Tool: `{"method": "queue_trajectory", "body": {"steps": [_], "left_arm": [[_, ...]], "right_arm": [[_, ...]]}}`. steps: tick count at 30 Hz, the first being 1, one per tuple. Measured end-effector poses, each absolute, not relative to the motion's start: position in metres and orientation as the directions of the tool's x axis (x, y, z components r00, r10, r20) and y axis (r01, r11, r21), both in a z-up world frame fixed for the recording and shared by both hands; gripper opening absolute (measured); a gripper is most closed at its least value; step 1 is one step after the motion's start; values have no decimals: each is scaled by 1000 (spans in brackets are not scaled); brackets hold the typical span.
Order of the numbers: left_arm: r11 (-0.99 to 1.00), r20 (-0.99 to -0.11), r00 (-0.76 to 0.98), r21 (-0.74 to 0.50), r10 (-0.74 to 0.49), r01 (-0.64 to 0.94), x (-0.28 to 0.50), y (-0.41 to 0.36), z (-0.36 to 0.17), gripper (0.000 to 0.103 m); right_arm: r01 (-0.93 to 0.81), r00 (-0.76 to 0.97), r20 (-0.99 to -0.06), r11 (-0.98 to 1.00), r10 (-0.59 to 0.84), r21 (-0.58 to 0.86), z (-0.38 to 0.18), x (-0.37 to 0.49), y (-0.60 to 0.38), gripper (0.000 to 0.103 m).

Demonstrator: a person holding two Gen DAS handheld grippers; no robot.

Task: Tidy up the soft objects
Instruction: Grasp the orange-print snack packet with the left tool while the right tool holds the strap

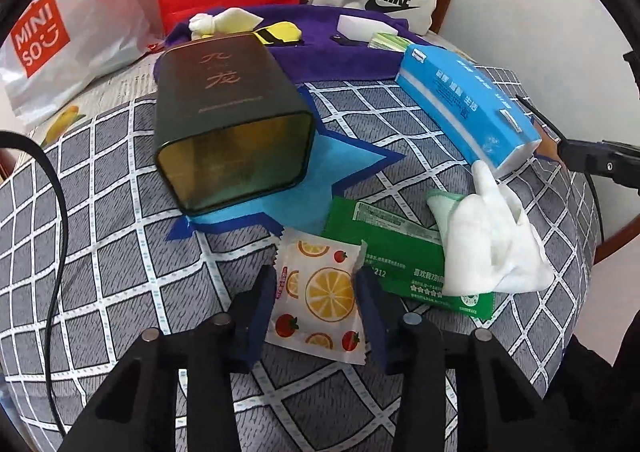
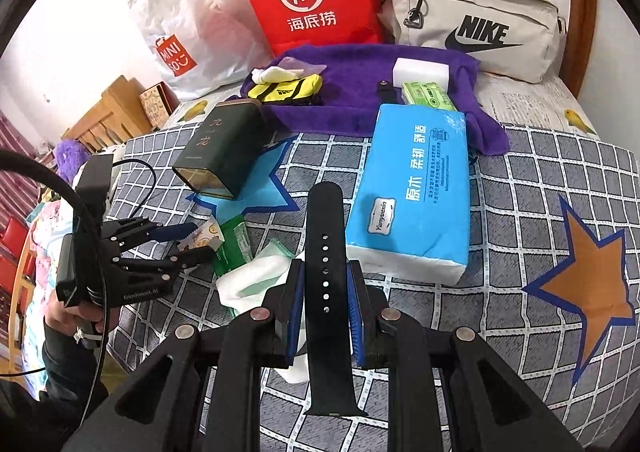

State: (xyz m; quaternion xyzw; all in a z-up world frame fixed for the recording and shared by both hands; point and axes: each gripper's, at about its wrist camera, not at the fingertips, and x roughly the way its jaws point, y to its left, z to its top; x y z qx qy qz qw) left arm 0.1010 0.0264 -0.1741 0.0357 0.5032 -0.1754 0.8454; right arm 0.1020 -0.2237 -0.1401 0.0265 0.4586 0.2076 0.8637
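A small packet printed with oranges and tomatoes (image 1: 320, 292) lies on the checked bedcover, and my left gripper (image 1: 315, 278) is shut on it, a pad pressing each side edge. In the right wrist view the same left gripper (image 2: 192, 242) shows at the left, held in a person's hand. My right gripper (image 2: 325, 272) is shut on a black watch strap (image 2: 325, 212), which sticks out forward and back between the blue pads above the bed. A white cloth (image 1: 488, 236) lies on a green wipes pack (image 1: 392, 252) just right of the packet.
A dark tin (image 1: 228, 124) lies on its side on a blue star patch (image 1: 344, 168). A blue tissue pack (image 2: 416, 192) is beside it, and an orange star (image 2: 588, 280) lies to the right. At the back a purple towel (image 2: 360, 104) holds small items, with shopping bags and a Nike pouch (image 2: 480, 20) behind it.
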Motion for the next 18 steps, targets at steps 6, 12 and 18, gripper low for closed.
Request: {"method": "queue_trajectory", "body": {"steps": [6,12,18], "left_arm": [[944,-861,447,-107,-244,311,98,26,-174,9],[948,-866,433,-127,-249,292,101,34,-176,6],[931,-862,426,-127,-274,343,91,26,-172,69]], "right_arm": [[-339,483,-784,909,390,243,-144,102,-223,20],[-340,485,-781,908,392,244,-144,101,-223,20],[-339,483,-781,907,396,250,-144,101,-224,20]]}}
